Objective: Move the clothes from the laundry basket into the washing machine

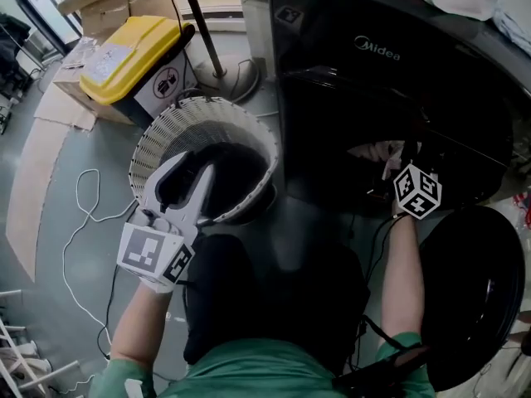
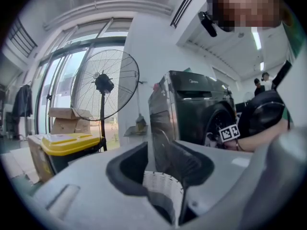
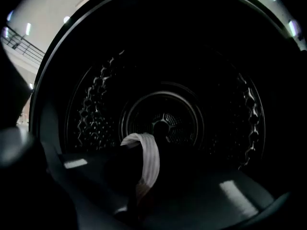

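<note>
My left gripper hangs open over the round white laundry basket; the basket's inside looks dark, and I cannot make out separate clothes in it. In the left gripper view the basket's perforated rim shows in the gap of the spread left gripper. My right gripper reaches into the mouth of the black washing machine, shut on a white striped cloth. In the right gripper view that cloth loops up from the shut right gripper in front of the steel drum.
The washer's round door stands open at the lower right. A yellow-lidded bin and a fan stand are behind the basket. A white cable and flat cardboard lie on the floor to the left.
</note>
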### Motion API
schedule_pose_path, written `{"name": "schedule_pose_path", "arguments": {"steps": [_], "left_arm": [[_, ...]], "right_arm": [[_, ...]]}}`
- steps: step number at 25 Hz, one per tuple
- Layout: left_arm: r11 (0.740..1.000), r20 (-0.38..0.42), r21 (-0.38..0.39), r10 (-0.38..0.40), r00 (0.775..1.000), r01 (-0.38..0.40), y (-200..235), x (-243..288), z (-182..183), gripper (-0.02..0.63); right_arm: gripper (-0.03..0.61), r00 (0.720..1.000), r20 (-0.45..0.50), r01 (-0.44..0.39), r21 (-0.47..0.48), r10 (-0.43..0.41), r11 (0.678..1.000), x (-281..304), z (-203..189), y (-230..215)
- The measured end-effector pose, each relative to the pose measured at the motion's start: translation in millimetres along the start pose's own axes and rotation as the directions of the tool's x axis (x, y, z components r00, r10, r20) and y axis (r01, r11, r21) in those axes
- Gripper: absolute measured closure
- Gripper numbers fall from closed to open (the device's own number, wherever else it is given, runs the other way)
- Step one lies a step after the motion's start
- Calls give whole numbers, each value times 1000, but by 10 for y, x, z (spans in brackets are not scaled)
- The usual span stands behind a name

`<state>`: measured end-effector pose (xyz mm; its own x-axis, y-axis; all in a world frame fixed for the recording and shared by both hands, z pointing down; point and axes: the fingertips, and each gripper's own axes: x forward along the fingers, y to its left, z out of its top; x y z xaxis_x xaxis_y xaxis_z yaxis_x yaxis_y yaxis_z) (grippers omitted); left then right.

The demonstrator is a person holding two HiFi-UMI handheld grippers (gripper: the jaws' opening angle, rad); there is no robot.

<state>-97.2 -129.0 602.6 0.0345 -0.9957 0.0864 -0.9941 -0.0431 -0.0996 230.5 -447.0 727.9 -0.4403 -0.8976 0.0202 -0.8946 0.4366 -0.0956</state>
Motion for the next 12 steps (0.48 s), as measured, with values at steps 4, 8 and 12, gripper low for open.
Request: {"name": "schedule_pose_path", "arguments": {"steps": [4, 8, 12], "left_arm": [[1000, 1, 1, 12, 1000, -12, 15, -30, -29, 468], [1000, -6, 13, -5, 1000, 5, -27, -34, -41, 468], [1000, -6, 13, -23, 1000, 23, -32, 15, -47, 468]], "right_arm": [[541, 1000, 11, 8, -17, -7, 1000, 74, -51, -54], [369, 968, -252, -32, -49, 18, 998, 50, -744, -38], [304, 959, -283, -49, -78, 25, 996, -83, -817, -1]]}}
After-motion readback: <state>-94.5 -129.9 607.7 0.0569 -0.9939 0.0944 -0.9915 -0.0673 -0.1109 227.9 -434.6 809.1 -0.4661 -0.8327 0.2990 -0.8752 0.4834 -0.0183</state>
